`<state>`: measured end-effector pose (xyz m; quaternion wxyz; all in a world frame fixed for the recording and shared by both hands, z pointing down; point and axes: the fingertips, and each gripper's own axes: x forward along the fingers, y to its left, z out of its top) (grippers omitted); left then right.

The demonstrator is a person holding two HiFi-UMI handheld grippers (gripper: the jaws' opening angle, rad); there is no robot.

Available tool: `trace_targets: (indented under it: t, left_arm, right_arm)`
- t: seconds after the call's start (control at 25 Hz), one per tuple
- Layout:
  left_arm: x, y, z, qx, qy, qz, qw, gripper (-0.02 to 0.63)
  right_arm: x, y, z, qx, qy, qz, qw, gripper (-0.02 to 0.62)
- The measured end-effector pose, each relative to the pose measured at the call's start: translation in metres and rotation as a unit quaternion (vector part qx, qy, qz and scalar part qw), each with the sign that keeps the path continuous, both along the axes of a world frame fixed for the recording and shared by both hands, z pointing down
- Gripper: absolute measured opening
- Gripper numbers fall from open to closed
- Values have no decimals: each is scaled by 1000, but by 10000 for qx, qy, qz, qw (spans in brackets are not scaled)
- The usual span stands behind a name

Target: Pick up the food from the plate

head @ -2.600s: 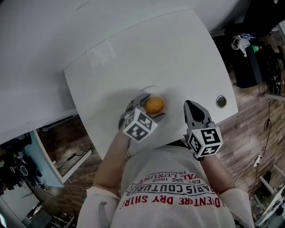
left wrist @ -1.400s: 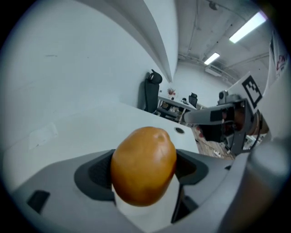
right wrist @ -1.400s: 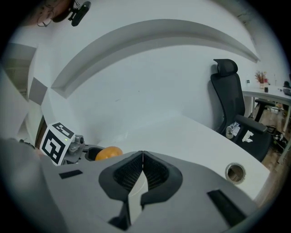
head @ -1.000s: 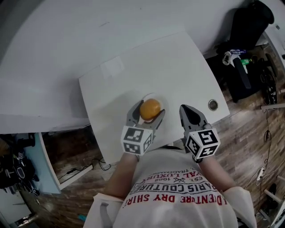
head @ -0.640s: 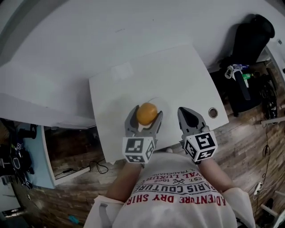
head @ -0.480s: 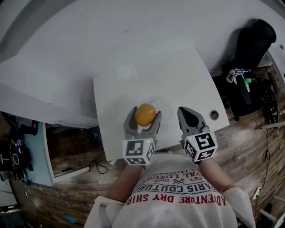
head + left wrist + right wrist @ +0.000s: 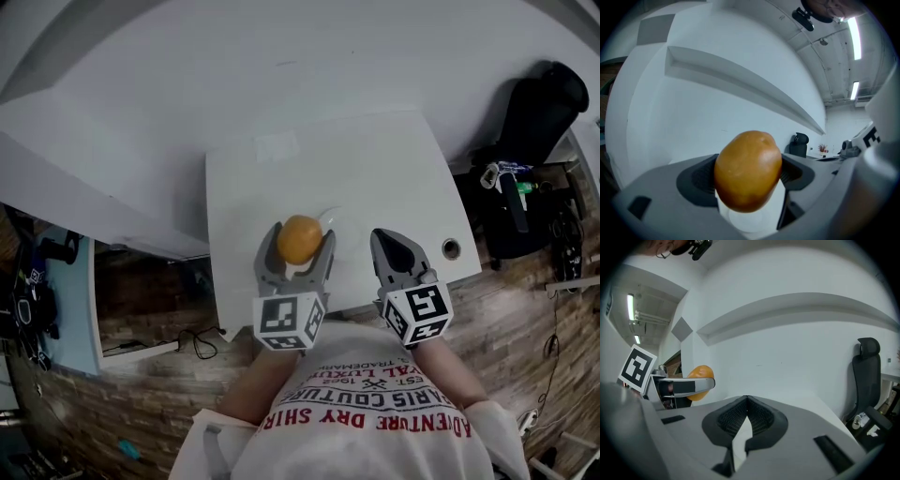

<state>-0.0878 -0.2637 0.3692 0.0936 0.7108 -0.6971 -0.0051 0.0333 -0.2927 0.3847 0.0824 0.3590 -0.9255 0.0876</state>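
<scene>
The food (image 7: 299, 240) is a round orange-brown piece. My left gripper (image 7: 300, 234) is shut on it and holds it above the white table (image 7: 375, 178). The white plate (image 7: 330, 217) shows only as a faint rim just beyond the food. In the left gripper view the food (image 7: 748, 169) fills the gap between both fingers, with a pale round shape below it. My right gripper (image 7: 385, 238) hangs to the right of the food, shut on nothing. The right gripper view shows its jaws closed together (image 7: 746, 400), with the food (image 7: 699, 371) off to the left.
A round cable hole (image 7: 452, 248) sits near the table's right front corner. A black chair (image 7: 548, 98) and dark gear (image 7: 514, 192) stand on the wooden floor to the right. A white wall with a ledge lies behind the table.
The left gripper closed on the food and raised it off the plate, drawing it slightly toward me. The right gripper stayed shut beside it.
</scene>
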Motion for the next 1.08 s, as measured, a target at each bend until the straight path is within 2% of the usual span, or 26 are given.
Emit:
trace_targets:
  t: [0.84,1.08]
  left_arm:
    - [9,10,21,-298,-130,165,9993,387]
    - [12,12,19,-289,-334,232,9988,387]
  right_arm:
    - [4,12,16,-2,251,-79,9997,12]
    - [6,13,20,-11,353,-24,9994,12]
